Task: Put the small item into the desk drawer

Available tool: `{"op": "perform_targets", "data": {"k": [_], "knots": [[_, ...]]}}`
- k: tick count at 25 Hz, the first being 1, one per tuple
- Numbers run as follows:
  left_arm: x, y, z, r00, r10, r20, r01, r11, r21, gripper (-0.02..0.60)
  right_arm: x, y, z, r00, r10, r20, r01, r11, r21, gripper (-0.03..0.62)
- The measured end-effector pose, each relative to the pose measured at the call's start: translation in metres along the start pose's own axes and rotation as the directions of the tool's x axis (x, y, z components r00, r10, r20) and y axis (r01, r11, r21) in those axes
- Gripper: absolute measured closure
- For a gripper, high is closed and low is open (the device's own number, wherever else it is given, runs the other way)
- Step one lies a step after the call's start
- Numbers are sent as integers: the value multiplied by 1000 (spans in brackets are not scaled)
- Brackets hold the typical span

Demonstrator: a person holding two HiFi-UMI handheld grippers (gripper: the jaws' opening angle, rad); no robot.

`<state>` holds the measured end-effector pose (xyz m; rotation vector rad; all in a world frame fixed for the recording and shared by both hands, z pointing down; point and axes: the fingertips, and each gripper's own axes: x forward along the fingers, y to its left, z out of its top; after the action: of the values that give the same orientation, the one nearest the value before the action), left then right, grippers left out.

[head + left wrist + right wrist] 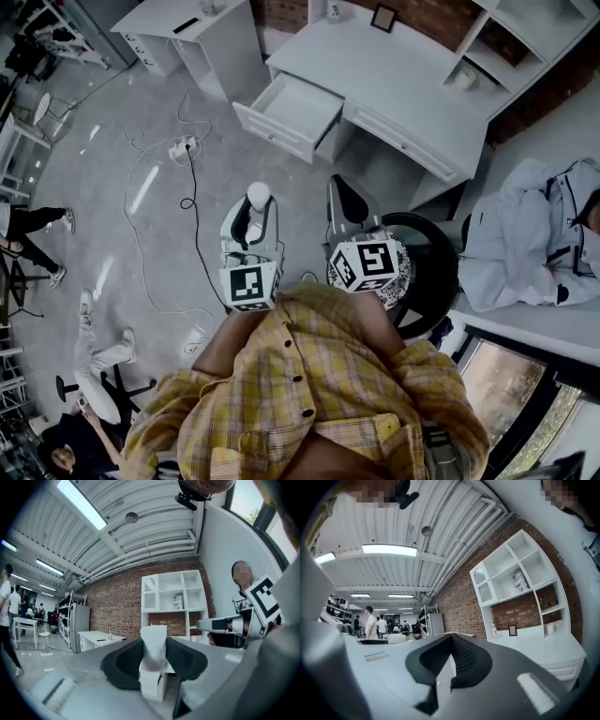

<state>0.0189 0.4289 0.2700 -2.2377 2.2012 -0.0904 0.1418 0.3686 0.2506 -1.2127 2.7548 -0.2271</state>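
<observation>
Pointing level | left tongs (153, 657) gripping small item (153, 638) | right tongs (450, 644) closed

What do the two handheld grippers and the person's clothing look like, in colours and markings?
The left gripper and right gripper have light grey bodies and black, textured pads. Each carries a white cube with black square markers. The person wears a yellow checked shirt with dark buttons.
</observation>
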Motion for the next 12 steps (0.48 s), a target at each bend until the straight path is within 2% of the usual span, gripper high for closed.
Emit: {"op": "perform_targets", "data": {"k": [5, 12], "knots": [[6, -11, -13, 1000, 7, -17, -7, 1000, -2, 417, 0, -8, -11, 1000, 18, -8, -18, 1000, 1, 602], [54, -12, -37, 998, 18, -55, -18, 1000, -13, 417, 35, -44, -34, 998, 24, -52, -23, 1000, 20, 602]]}}
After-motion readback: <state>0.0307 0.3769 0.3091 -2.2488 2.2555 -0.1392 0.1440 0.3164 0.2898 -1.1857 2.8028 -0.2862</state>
